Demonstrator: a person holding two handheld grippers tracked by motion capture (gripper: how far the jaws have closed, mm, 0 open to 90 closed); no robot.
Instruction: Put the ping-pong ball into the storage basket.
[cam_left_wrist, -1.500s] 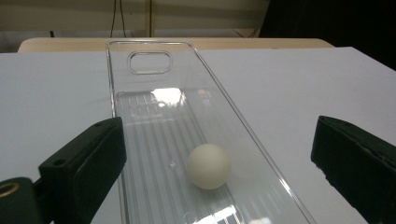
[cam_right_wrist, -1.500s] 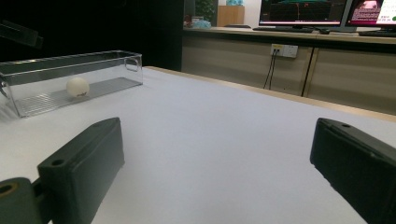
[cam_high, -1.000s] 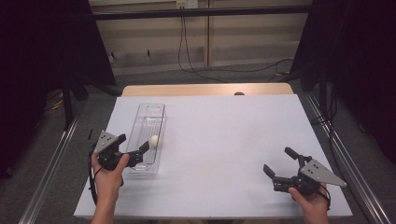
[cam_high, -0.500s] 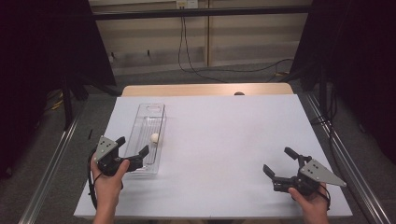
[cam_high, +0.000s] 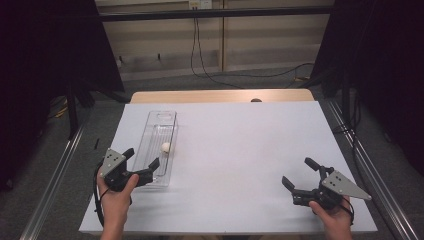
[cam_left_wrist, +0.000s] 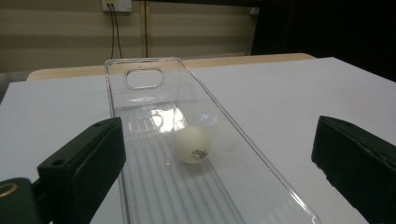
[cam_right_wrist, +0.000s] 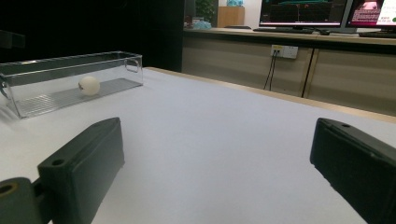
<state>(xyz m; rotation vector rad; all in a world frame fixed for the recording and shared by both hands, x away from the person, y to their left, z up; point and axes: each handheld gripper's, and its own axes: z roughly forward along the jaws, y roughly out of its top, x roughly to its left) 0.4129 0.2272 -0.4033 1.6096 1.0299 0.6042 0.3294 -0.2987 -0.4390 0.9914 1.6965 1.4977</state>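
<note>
The counter carries a white sheet, with a strip of pale wood showing along its far edge. Grey carpet covers the floor beyond it, where black cables trail down from a wall socket. The far wall is beige panelling. Black curtains hang at both sides, and metal rails run along the counter's flanks. In the right gripper view, lit monitors stand on a long shelf above another socket.
</note>
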